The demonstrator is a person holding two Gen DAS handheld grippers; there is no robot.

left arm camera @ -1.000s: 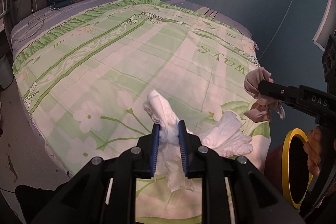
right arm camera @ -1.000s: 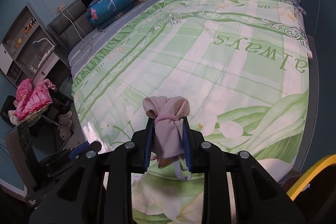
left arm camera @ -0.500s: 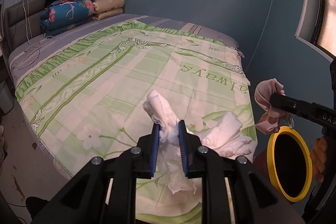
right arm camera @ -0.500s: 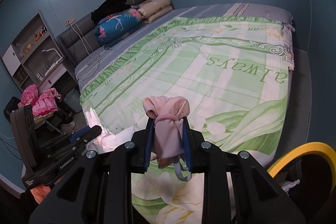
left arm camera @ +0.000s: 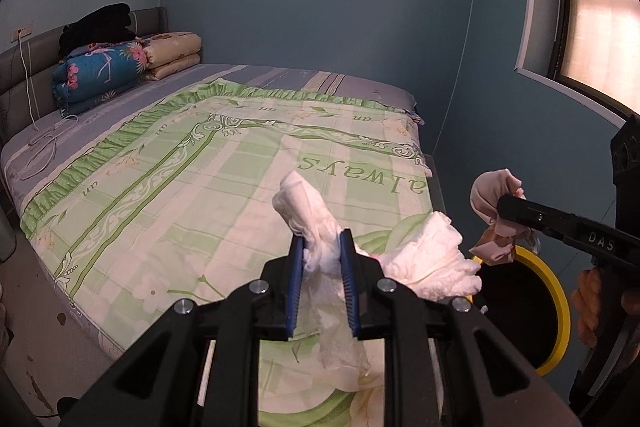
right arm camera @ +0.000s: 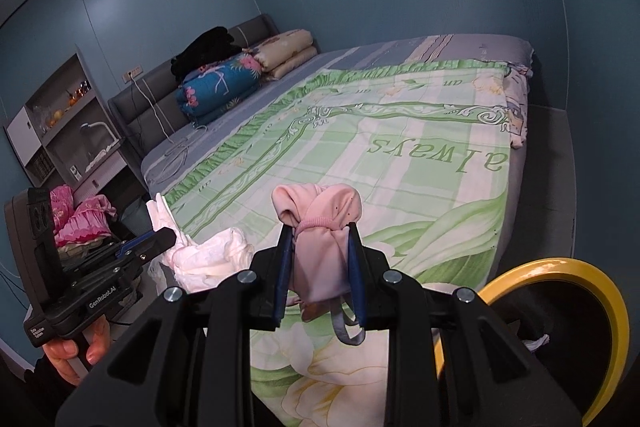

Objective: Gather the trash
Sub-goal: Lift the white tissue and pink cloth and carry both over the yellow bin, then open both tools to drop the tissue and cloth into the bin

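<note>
Between your left gripper's (left arm camera: 322,255) matt blue ribbed pads: white crinkled diaper (left arm camera: 424,259), soft papery padding with thin clear film hanging below. Between your right gripper's (right arm camera: 319,247) pads: pink knitted cloth bundle (right arm camera: 320,227), matt. Beside them: bin rim (right arm camera: 592,291), glossy yellow plastic. Beyond: bedspread (left arm camera: 200,187), smooth printed cloth.

You have the bed (left arm camera: 120,131) before you, its green-and-cream quilt (left arm camera: 208,195) spread across the mattress, with the blue floral bedding roll (left arm camera: 96,75), beige folded blanket (left arm camera: 172,55) and black garment (left arm camera: 100,27) stacked beside its headboard (left arm camera: 24,67).
</note>
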